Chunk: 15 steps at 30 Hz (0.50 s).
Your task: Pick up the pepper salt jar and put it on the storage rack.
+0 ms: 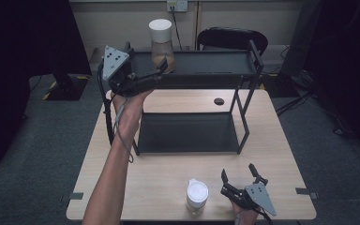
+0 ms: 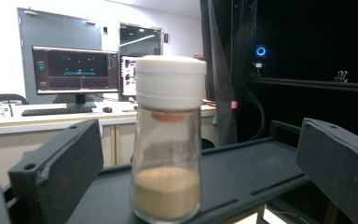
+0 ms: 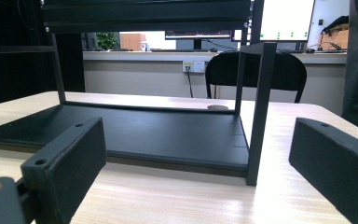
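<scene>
High view shows our left tool (image 1: pixel 161 69) raised to the top shelf (image 1: pixel 206 63) of the black rack (image 1: pixel 243 117), its jaws spread wide on either side of a white-capped glass jar (image 1: pixel 161 44) that stands upright near the shelf's left end. Left gripper view puts that jar (image 2: pixel 168 140) between our jaws with a gap on each side, tan grains filling its bottom. Our right tool (image 1: pixel 240 180) rests low at the near edge of the tabletop (image 1: pixel 281 154), jaws wide and holding nothing, just beside a second white-lidded jar (image 1: pixel 197 196).
</scene>
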### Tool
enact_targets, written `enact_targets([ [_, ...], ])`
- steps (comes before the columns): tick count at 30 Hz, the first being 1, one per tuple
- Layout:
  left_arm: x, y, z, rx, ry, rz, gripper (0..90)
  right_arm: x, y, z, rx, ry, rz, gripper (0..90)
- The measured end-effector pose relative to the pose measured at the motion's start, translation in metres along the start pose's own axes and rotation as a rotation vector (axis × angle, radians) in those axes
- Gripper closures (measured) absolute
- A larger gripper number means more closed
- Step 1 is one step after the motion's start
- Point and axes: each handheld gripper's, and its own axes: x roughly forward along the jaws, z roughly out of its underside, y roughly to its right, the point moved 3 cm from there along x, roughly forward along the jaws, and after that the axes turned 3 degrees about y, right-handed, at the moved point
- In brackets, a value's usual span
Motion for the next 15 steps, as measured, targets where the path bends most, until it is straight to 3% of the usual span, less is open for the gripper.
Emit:
enact_targets([
  [7, -0.017, 0.001, 0.014, -0.021, 0.018, 0.002, 0.3, 0.000, 0.000, 0.000, 0.000, 0.000, 0.000, 2.7],
  [15, -0.039, 0.003, 0.034, 0.003, 0.033, -0.004, 0.0, 0.000, 0.000, 0.000, 0.000, 0.000, 0.000, 2.7],
])
